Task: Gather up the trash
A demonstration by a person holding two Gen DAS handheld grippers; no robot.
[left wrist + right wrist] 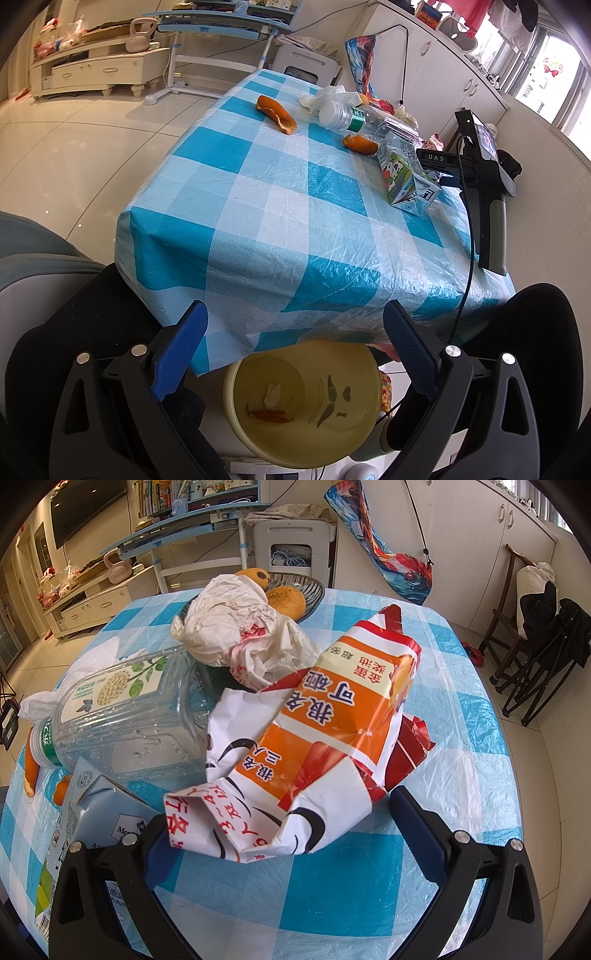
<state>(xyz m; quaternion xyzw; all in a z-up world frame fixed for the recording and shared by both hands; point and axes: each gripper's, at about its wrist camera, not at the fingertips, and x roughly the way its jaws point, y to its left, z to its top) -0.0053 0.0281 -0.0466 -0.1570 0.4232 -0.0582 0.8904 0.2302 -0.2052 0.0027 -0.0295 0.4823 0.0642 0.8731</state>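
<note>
Crumpled orange wrapper lies on checked tablecloth.

We note a glossy pale tiled floor, cream cabinets along the wall, a low drawer unit, a blue-framed desk, daylight through windows, and dark folding chairs.

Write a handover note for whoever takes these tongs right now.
Left tongs: open, empty, above the yellow bin by the table edge.
Right tongs: open, the orange snack wrapper between the pads, not gripped.
Done: a paper scrap and a peel lie in the bin.
Left on the table: wrapper, plastic bottle, milk carton, two orange peels, crumpled bag.
</note>
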